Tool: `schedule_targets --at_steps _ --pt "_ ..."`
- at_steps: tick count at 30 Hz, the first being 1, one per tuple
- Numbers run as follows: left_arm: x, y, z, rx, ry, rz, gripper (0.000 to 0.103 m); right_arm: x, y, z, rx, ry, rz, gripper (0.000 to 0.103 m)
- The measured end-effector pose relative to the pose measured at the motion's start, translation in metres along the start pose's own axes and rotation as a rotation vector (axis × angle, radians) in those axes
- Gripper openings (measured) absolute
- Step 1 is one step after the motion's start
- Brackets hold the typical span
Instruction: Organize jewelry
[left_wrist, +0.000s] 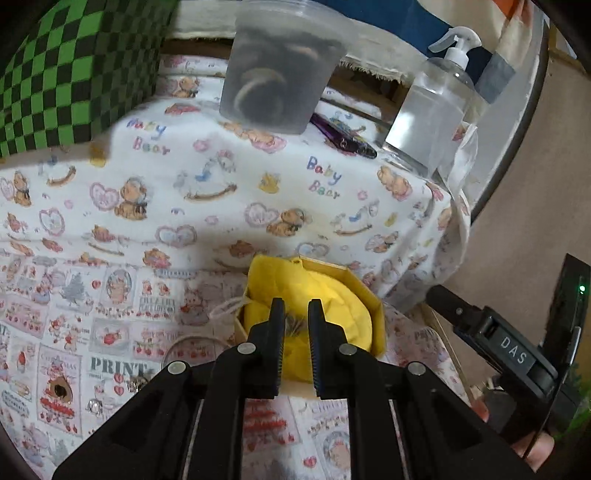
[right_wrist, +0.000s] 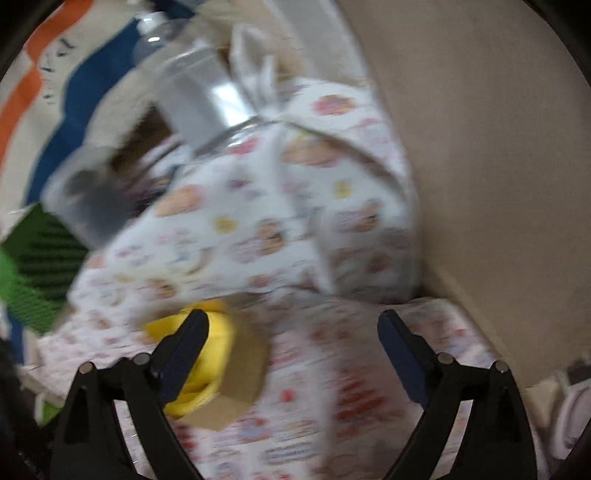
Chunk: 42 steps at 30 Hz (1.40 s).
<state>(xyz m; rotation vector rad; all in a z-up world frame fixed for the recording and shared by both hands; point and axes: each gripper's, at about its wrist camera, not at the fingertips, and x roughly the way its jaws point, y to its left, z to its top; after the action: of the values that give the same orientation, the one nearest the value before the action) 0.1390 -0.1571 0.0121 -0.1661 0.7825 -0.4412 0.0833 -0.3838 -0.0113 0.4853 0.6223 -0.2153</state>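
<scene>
A small open box (left_wrist: 376, 306) with a yellow cushion (left_wrist: 332, 295) sits on the printed cloth. My left gripper (left_wrist: 296, 308) hovers right over it, nearly shut, with a small silvery jewelry piece (left_wrist: 294, 325) pinched between its fingers. Two small rings (left_wrist: 135, 384) and a thin hoop (left_wrist: 192, 343) lie on the cloth to the lower left. The blurred right wrist view shows my right gripper (right_wrist: 291, 332) wide open with nothing between its fingers. The yellow box (right_wrist: 240, 373) lies just behind its left finger. The right gripper's black housing (left_wrist: 513, 354) shows at the right.
A clear plastic tub (left_wrist: 280, 74) with dark contents stands at the back, and a clear pump bottle (left_wrist: 436, 103) at the back right. Purple pens (left_wrist: 343, 136) lie between them. A green checkered cloth (left_wrist: 55, 74) fills the far left. A beige wall (left_wrist: 517, 184) borders the right.
</scene>
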Motion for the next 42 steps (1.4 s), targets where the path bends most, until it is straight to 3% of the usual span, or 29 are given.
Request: schedule_targets --at_steps 3,8,10,12,18,22,29,33,38,42 --pt "-0.001 -0.002 0.003 0.017 -0.005 0.013 0.029 0.003 -0.005 0.001 0.005 0.010 -0.007 0.092" --pt "-0.031 0.004 0.006 0.042 -0.085 0.051 0.046 0.004 -0.005 0.001 0.004 0.021 0.026 0.092" --pt "-0.049 0.007 0.004 0.062 -0.137 0.082 0.062 0.001 -0.002 0.001 -0.006 0.011 0.026 0.093" --pt "-0.066 0.011 0.002 0.087 -0.172 0.117 0.072 -0.003 0.002 0.001 -0.008 0.000 0.027 0.098" --pt "-0.112 0.038 -0.012 0.079 -0.224 0.152 0.084 -0.018 0.014 -0.001 -0.031 -0.034 0.067 0.100" --pt "-0.137 0.062 -0.023 0.062 -0.296 0.219 0.096 -0.030 0.028 -0.007 -0.078 -0.067 0.093 0.102" --pt "-0.139 0.097 -0.053 0.043 -0.351 0.324 0.099 -0.046 0.054 -0.022 -0.160 -0.127 0.143 0.103" --pt "-0.117 0.114 -0.053 0.012 -0.223 0.356 0.099 -0.051 0.062 -0.028 -0.194 -0.153 0.175 0.103" --pt "-0.101 0.129 -0.055 -0.015 -0.135 0.374 0.099 -0.048 0.071 -0.035 -0.245 -0.142 0.158 0.103" --pt "-0.091 0.140 -0.058 -0.047 -0.100 0.335 0.099 -0.041 0.069 -0.037 -0.236 -0.122 0.153 0.103"
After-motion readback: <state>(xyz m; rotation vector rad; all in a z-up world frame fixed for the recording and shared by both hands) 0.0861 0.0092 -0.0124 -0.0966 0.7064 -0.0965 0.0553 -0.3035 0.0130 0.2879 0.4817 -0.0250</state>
